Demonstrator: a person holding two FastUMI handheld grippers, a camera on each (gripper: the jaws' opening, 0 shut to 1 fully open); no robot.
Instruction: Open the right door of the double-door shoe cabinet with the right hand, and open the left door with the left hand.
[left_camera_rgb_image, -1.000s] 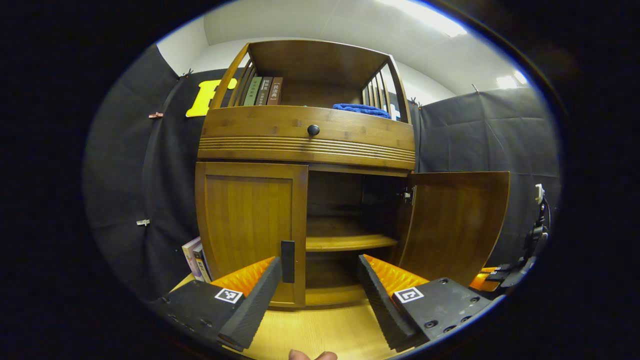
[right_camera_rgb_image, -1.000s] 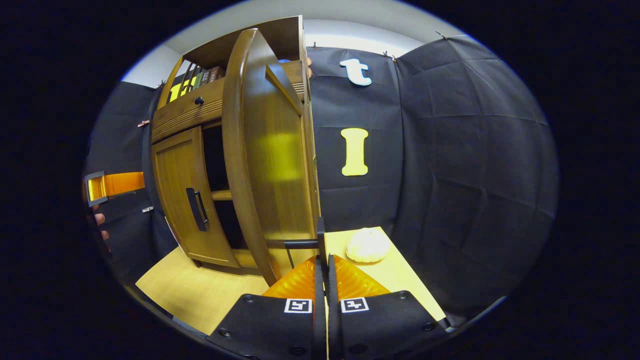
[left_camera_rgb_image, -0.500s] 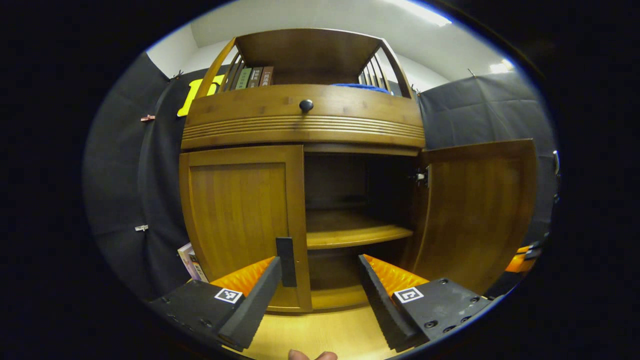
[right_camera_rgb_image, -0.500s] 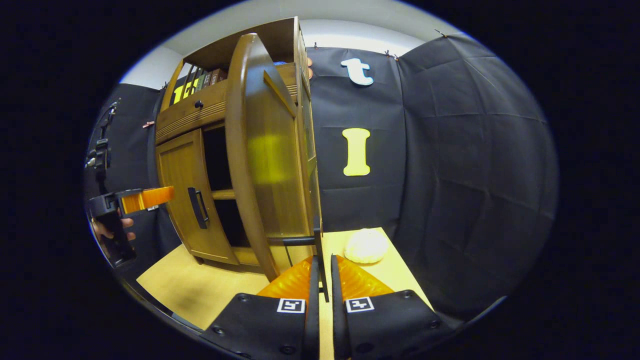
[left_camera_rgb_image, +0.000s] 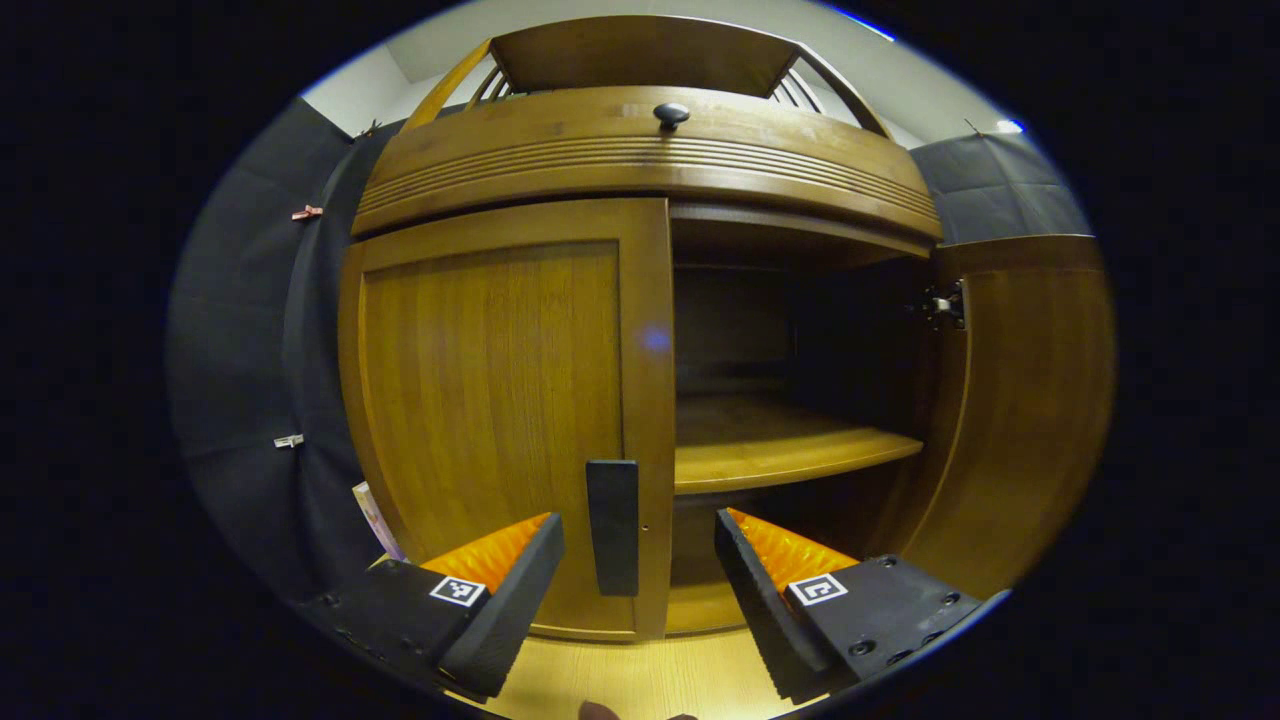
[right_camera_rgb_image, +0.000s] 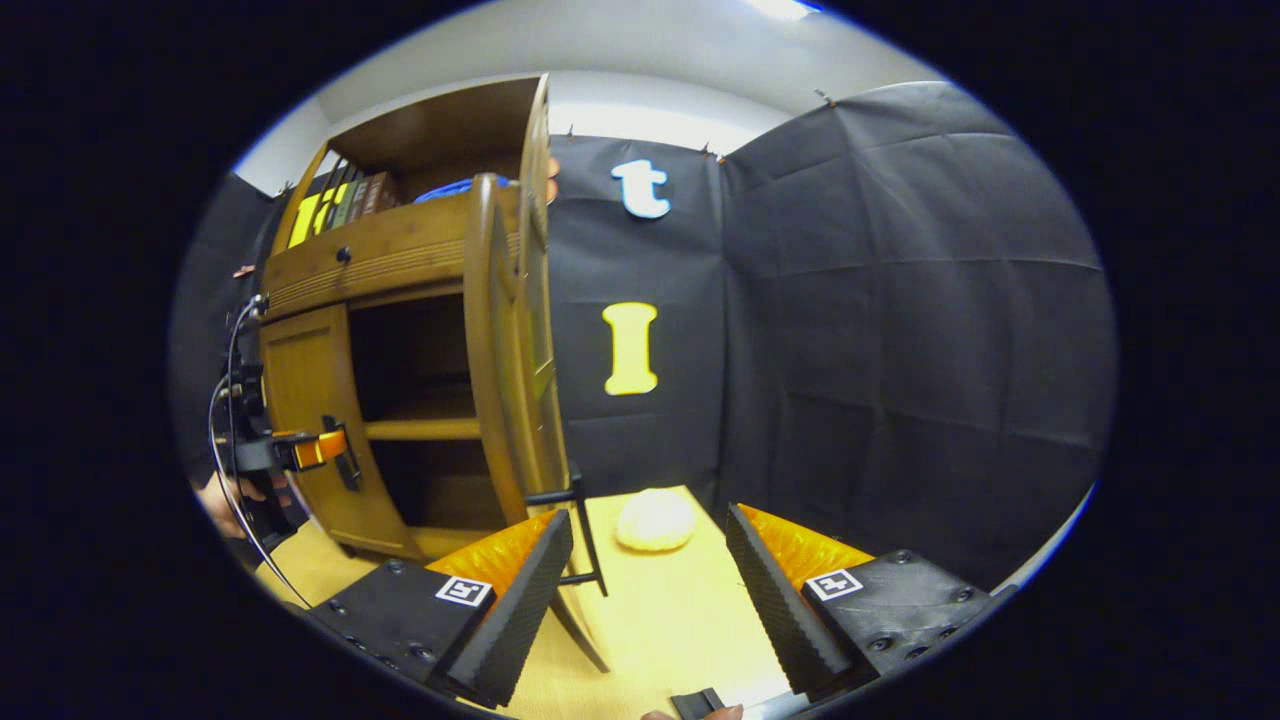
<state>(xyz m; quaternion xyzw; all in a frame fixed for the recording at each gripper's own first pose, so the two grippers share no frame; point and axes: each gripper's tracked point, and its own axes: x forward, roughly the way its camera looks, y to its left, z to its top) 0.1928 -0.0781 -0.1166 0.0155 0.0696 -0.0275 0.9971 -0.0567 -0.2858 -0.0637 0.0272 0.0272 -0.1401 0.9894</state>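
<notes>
- Right door (left_camera_rgb_image: 1030, 400) of the shoe cabinet (left_camera_rgb_image: 640, 150) swung wide open; seen edge-on in the right gripper view, its handle (right_camera_rgb_image: 575, 525) sticking out just beyond the left fingertip.
- Right gripper (right_camera_rgb_image: 645, 580) with jaws spread apart, holding nothing, clear of that handle.
- Left door (left_camera_rgb_image: 500, 400) shut flush against the cabinet front, its dark vertical handle (left_camera_rgb_image: 612, 527) by the inner edge.
- Left gripper (left_camera_rgb_image: 635, 575) spread wide, empty; handle sitting between the two fingers but nearer the left one, not yet pinched.
- In the right gripper view, the left gripper (right_camera_rgb_image: 300, 450) right up at the left door's handle, a hand (right_camera_rgb_image: 225, 495) behind it.
- Likely step in hand: closing on the left handle, then pulling.
- Risk: off-centre closing, so one finger meets the handle first and skids off its narrow face.
- Risk: a shallow bite on the handle slipping out once the pull starts.
- Risk: a straight pull fighting the hinge arc, twisting the grip loose.
- Pale round object (right_camera_rgb_image: 655, 520) on the tabletop (right_camera_rgb_image: 670, 620) near the open door, well away from the left side; no likely trouble there.
</notes>
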